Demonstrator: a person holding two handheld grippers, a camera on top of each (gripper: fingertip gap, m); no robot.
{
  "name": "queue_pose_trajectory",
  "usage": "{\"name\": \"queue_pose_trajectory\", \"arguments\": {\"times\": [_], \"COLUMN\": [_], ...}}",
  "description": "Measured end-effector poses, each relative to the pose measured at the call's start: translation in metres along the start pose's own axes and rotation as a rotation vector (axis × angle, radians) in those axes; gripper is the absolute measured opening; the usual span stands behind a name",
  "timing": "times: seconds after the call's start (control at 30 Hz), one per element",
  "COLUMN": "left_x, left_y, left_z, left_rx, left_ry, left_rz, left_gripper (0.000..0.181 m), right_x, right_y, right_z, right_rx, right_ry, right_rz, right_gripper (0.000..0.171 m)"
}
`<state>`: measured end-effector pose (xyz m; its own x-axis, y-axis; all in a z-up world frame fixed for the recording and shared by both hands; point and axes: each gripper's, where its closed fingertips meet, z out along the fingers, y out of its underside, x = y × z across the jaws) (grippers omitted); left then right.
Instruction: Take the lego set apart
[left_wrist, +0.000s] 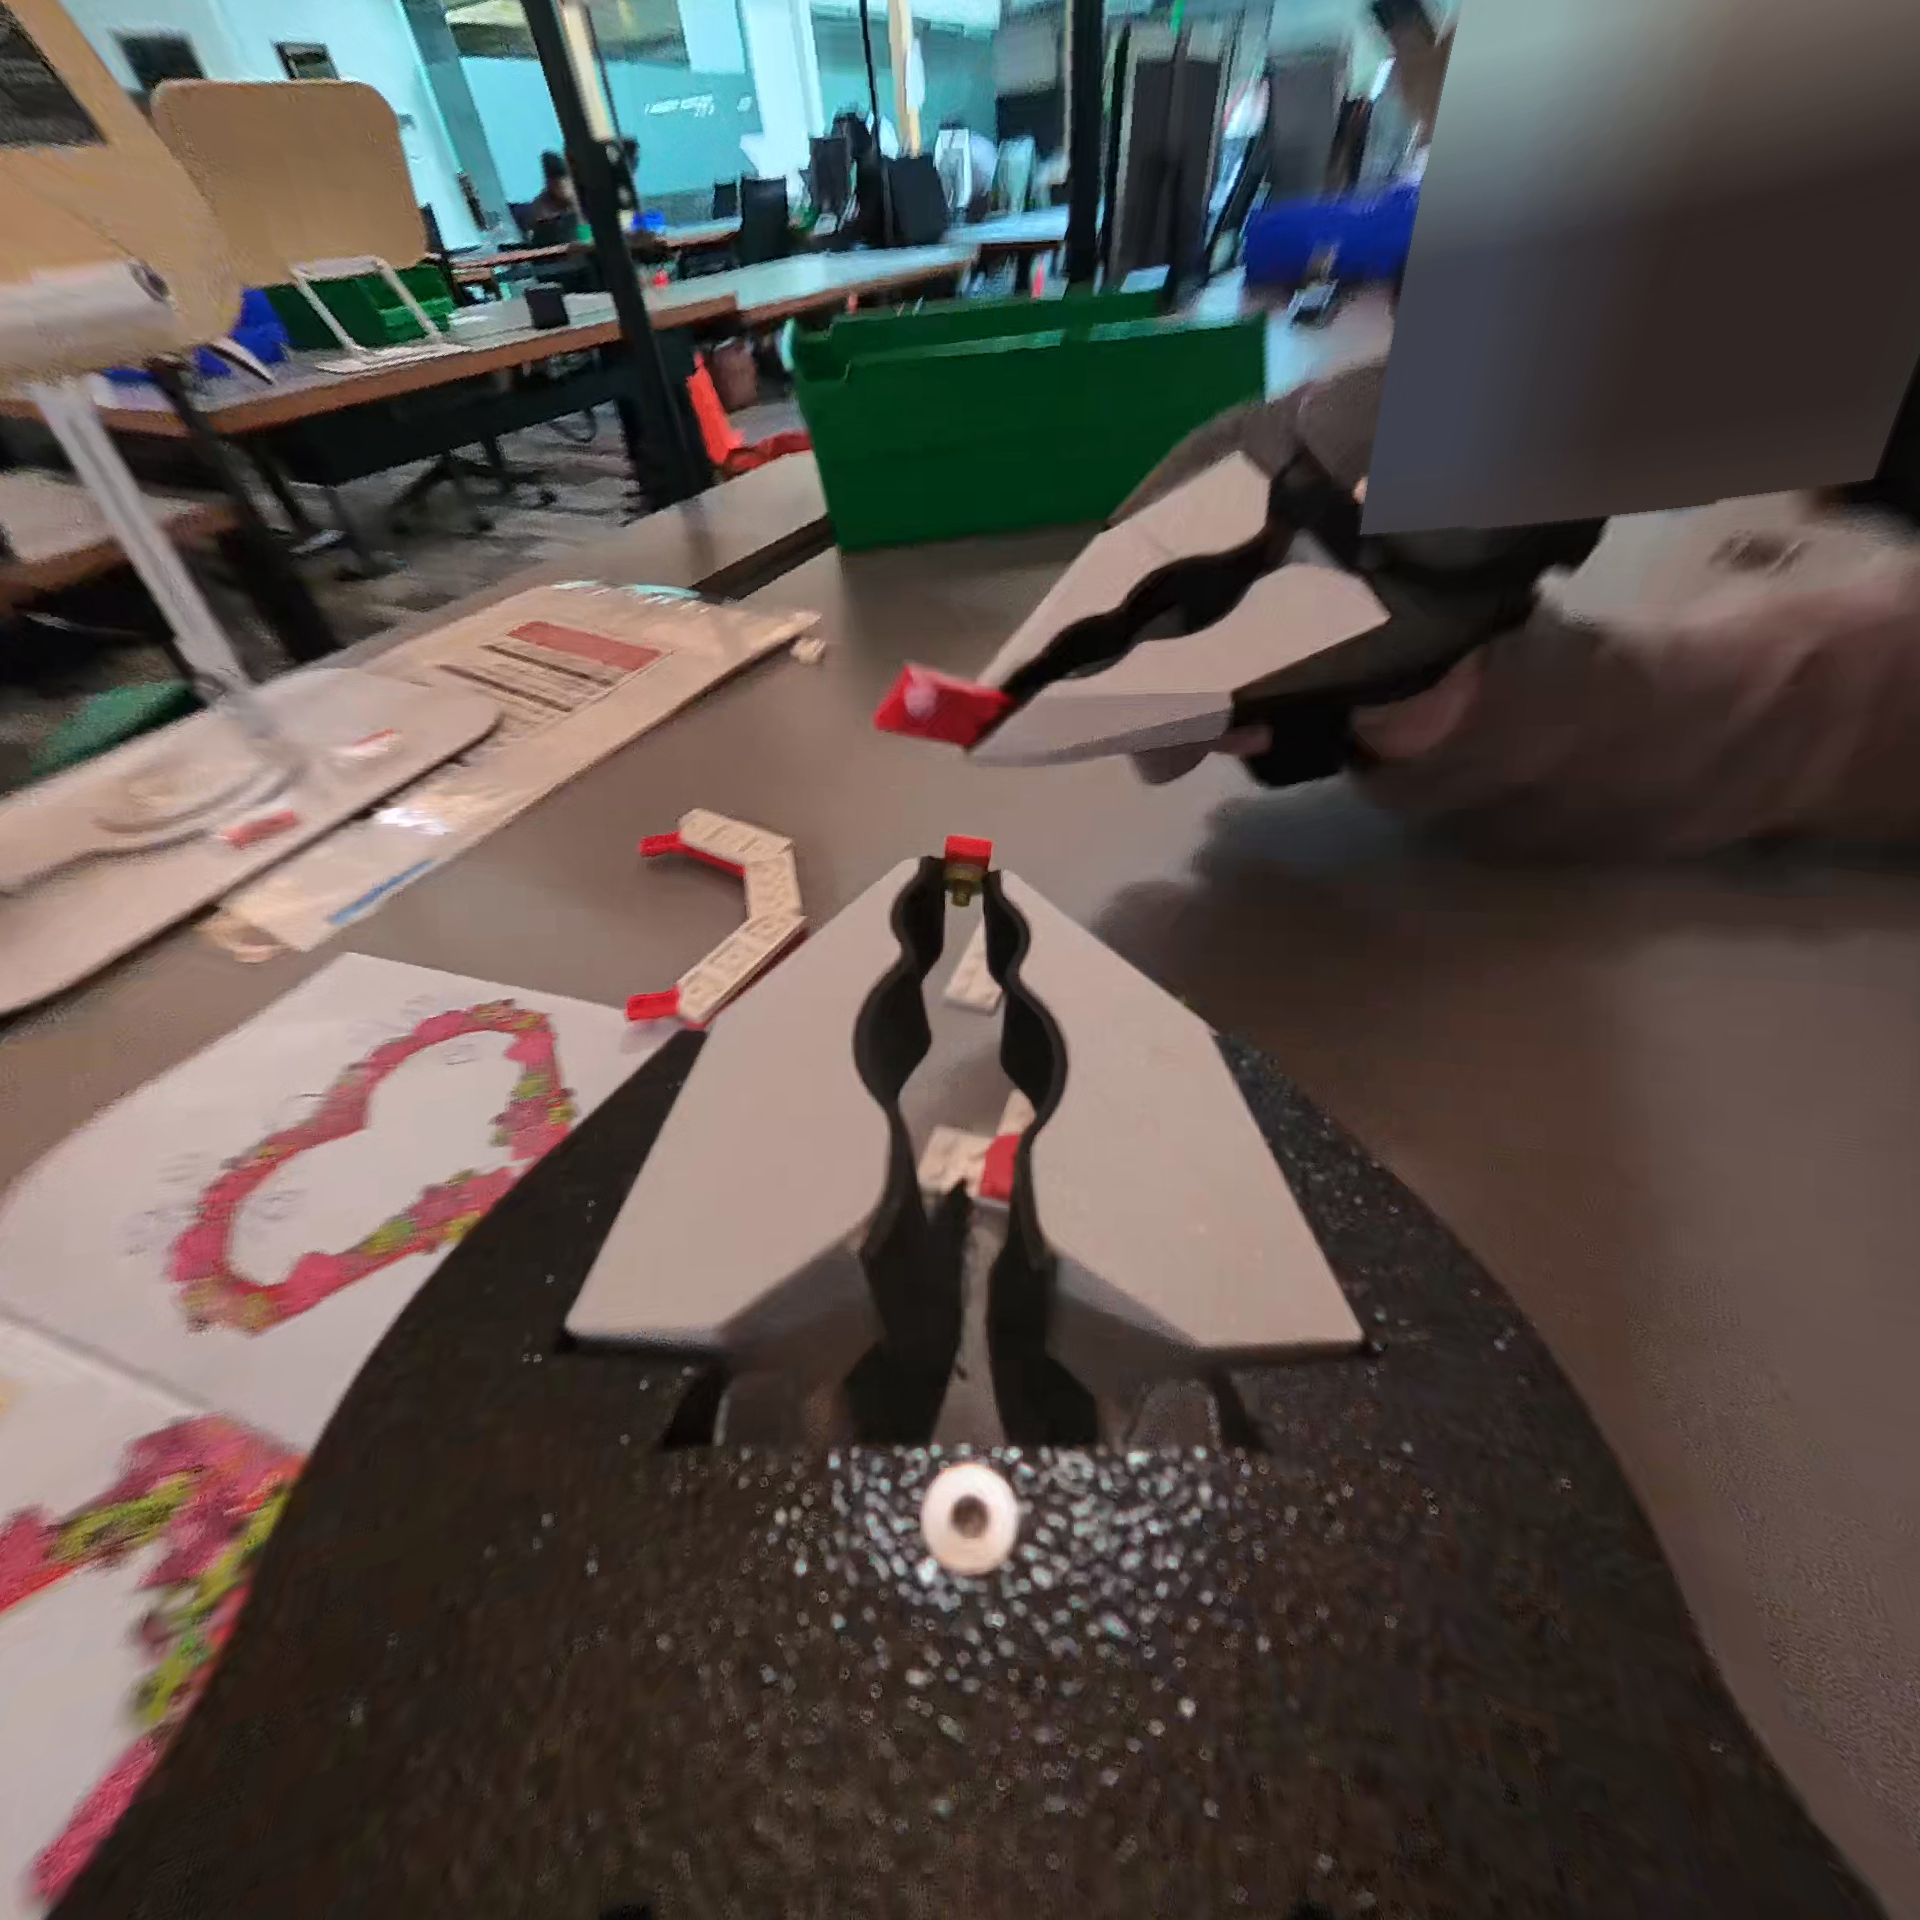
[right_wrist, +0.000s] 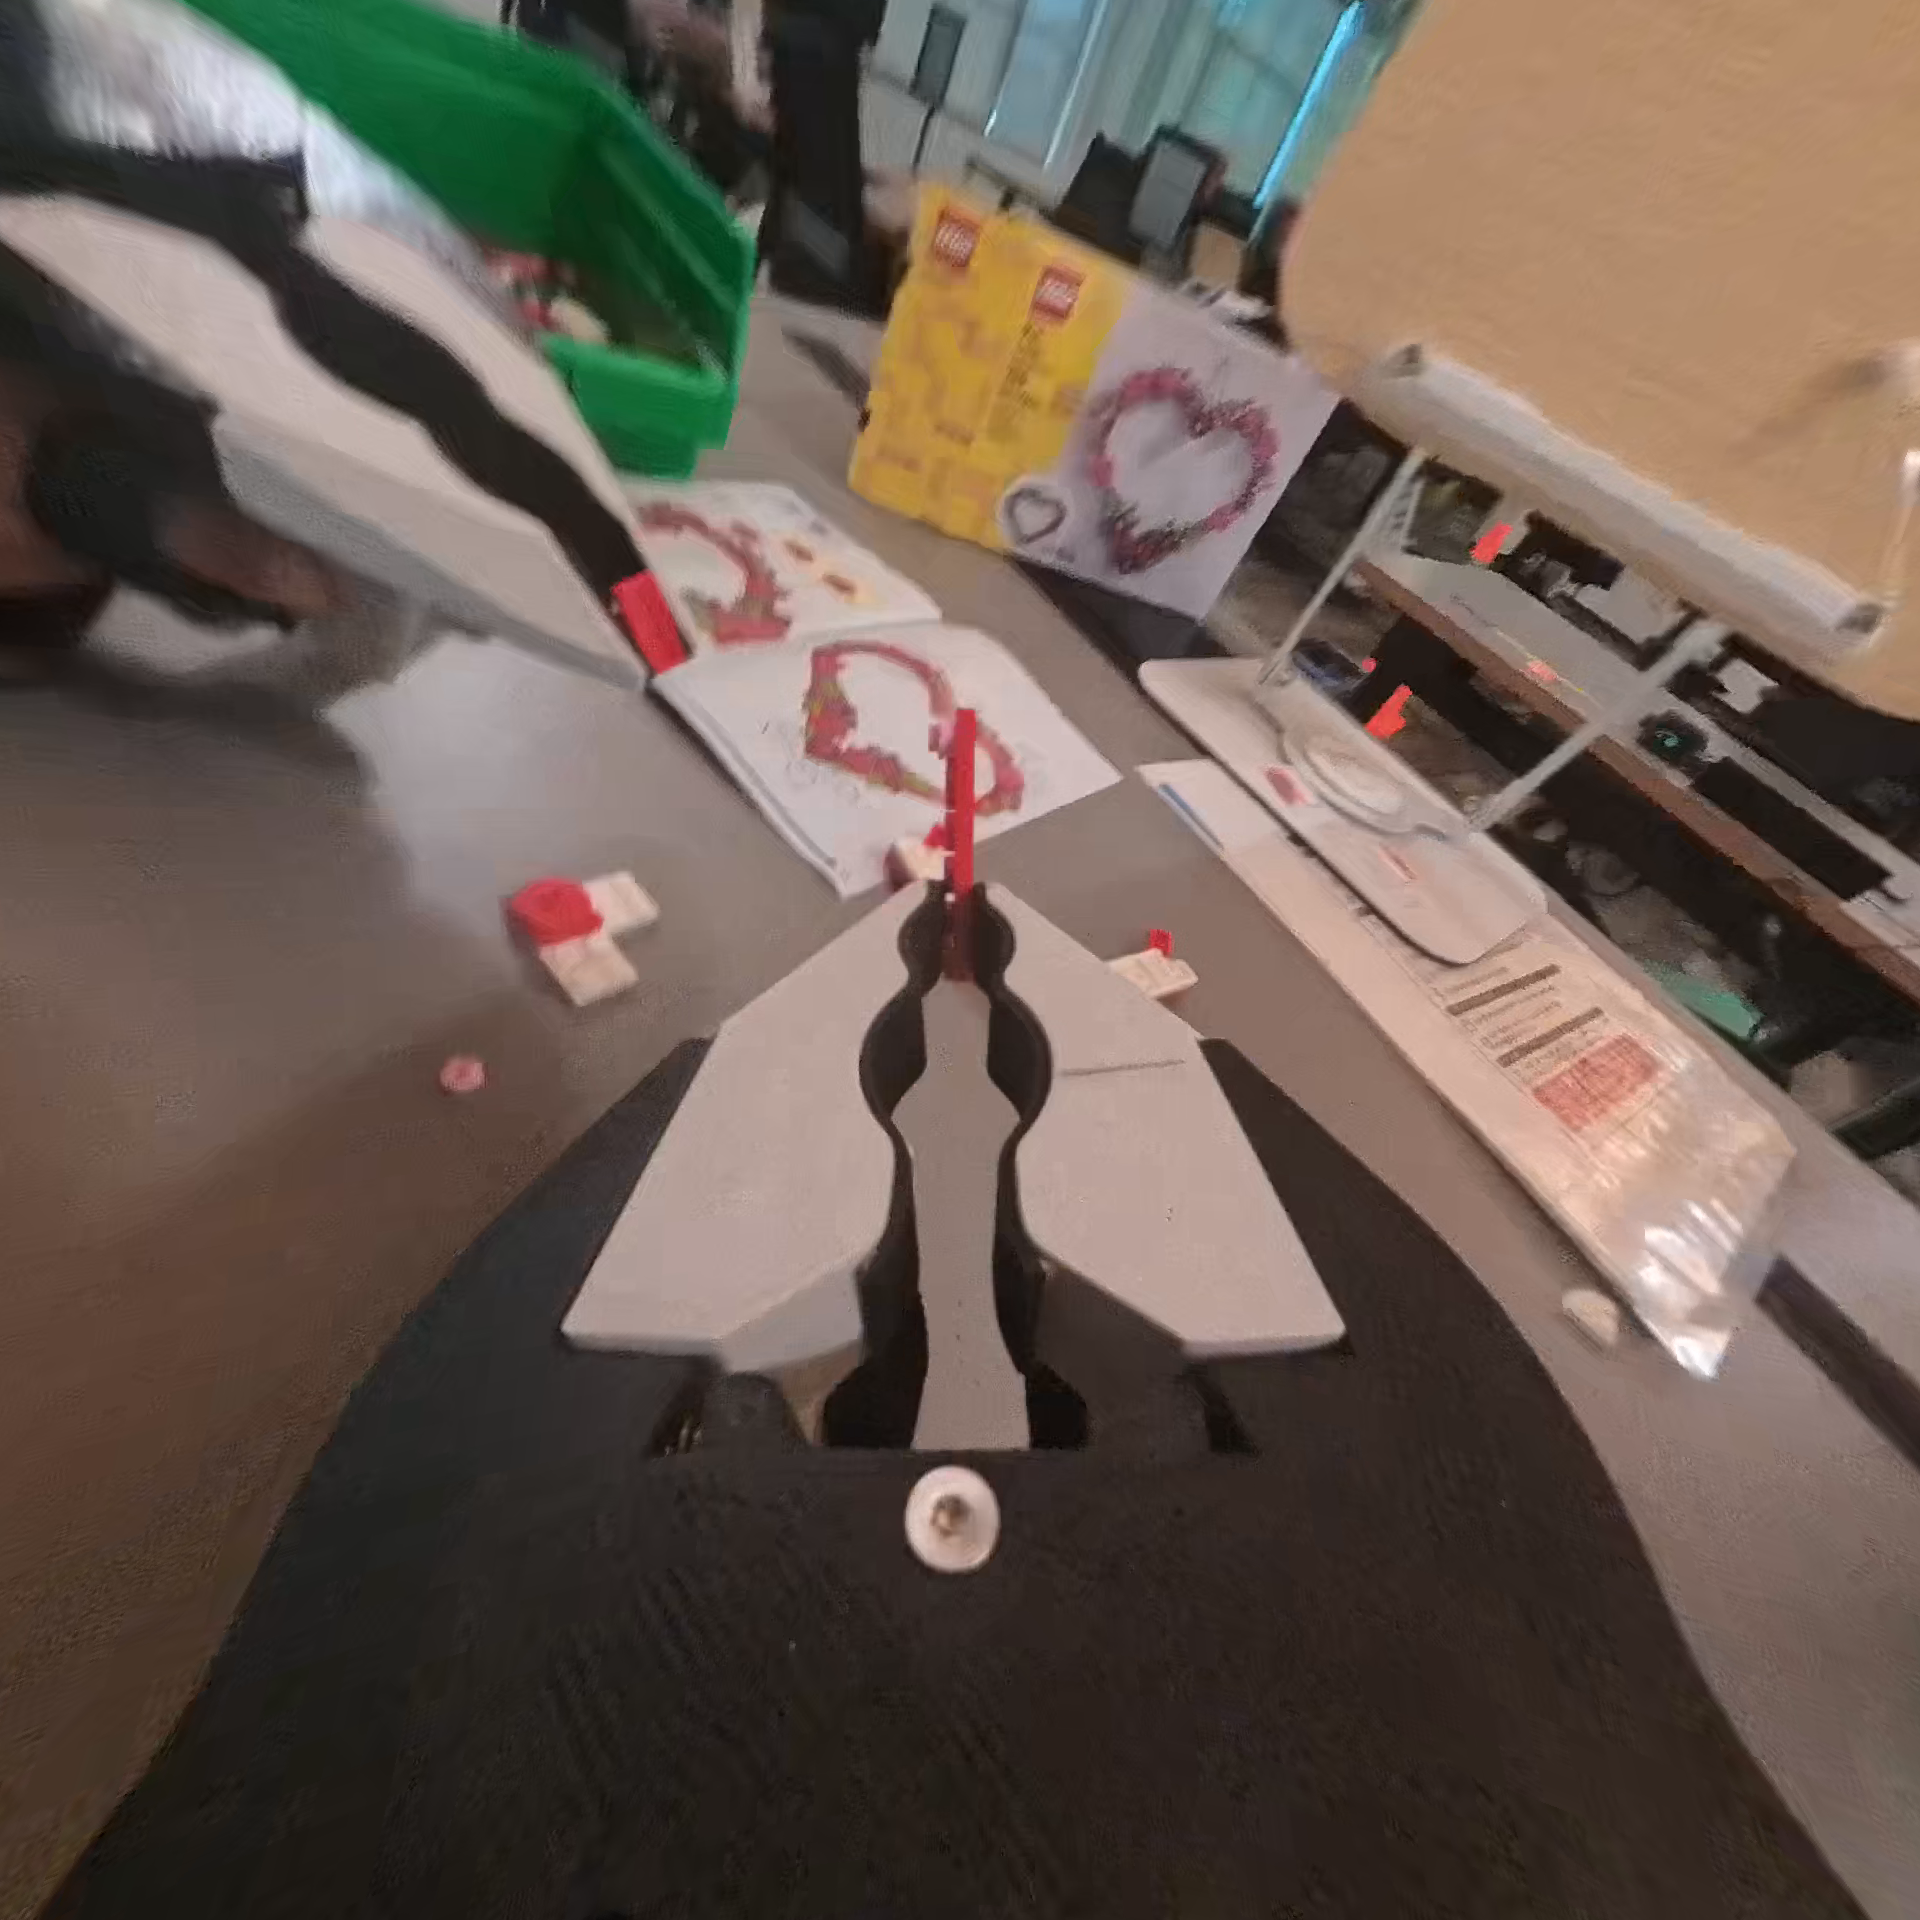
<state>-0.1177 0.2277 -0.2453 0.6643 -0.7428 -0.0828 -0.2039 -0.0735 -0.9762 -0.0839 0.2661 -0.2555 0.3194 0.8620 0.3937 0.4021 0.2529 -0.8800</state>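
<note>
My left gripper is shut on a small red piece with a yellowish peg under it, held above the table. It also shows in the right wrist view, with the red piece at its tips. My right gripper is shut on a thin red plate, seen edge-on. In the left wrist view the right gripper holds that red plate just above and beyond my left tips. A curved white lego section with red ends lies on the table to the left.
A white and red cluster, a pink stud and a small white piece lie on the grey table. An open instruction booklet, a yellow box, a green bin and plastic bags surround the area. Spacing between my two grippers at the tips: around 6 cm.
</note>
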Motion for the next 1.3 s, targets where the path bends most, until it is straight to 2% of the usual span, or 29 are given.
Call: {"name": "queue_pose_trajectory", "arguments": {"times": [0.07,0.17,0.23,0.3,0.37,0.47,0.53,0.63,0.67,0.7,0.87,1.17,1.23,1.3], "left_x": [-0.002,-0.003,-0.005,-0.003,0.003,0.016,0.025,0.035,0.036,0.037,0.044,0.061,0.044,0.033], "left_y": [0.006,0.014,0.019,0.021,0.02,0.016,0.011,0.006,0.006,0.006,0.003,0.002,-0.001,-0.008], "left_z": [0.001,0.002,0.002,0.002,0.004,0.007,0.007,0.008,0.008,0.008,0.006,-0.001,-0.011,-0.022], "left_rx": [-0.061,-0.13,-0.175,-0.202,-0.213,-0.199,-0.171,-0.147,-0.149,-0.149,-0.129,-0.123,-0.152,-0.12], "left_ry": [-0.049,-0.09,-0.118,-0.134,-0.132,-0.127,-0.125,-0.133,-0.133,-0.131,-0.105,-0.068,-0.148,-0.139], "left_rz": [0.099,0.234,0.338,0.43,0.503,0.632,0.721,0.794,0.804,0.808,0.847,1.117,1.162,1.049], "left_gripper": [0.005,0.005,0.005,0.005,0.005,0.005,0.005,0.005,0.006,0.006,0.006,0.0,0.0,0.0], "right_x": [-0.023,-0.048,-0.057,-0.057,-0.06,-0.065,-0.062,-0.064,-0.066,-0.067,-0.071,-0.081,-0.069,-0.048], "right_y": [0.021,0.044,0.041,0.03,0.008,-0.026,-0.032,-0.031,-0.031,-0.031,-0.032,-0.029,-0.013,-0.013], "right_z": [0.004,0.007,0.006,0.004,0.001,-0.007,-0.009,-0.012,-0.013,-0.014,-0.023,-0.041,-0.043,-0.051], "right_rx": [-0.151,-0.296,-0.291,-0.245,-0.126,0.038,0.067,0.067,0.068,0.066,0.064,0.016,-0.03,0.028], "right_ry": [-0.125,-0.263,-0.325,-0.353,-0.415,-0.587,-0.66,-0.736,-0.763,-0.775,-0.822,-0.937,-0.888,-0.855], "right_rz": [-0.119,-0.143,-0.079,0.005,0.143,0.497,0.674,0.783,0.803,0.809,0.726,0.63,0.604,0.672], "right_gripper": [0.009,0.028,0.043,0.05,0.043,0.034,0.035,0.027,0.017,0.015,0.015,0.015,0.015,0.014]}}
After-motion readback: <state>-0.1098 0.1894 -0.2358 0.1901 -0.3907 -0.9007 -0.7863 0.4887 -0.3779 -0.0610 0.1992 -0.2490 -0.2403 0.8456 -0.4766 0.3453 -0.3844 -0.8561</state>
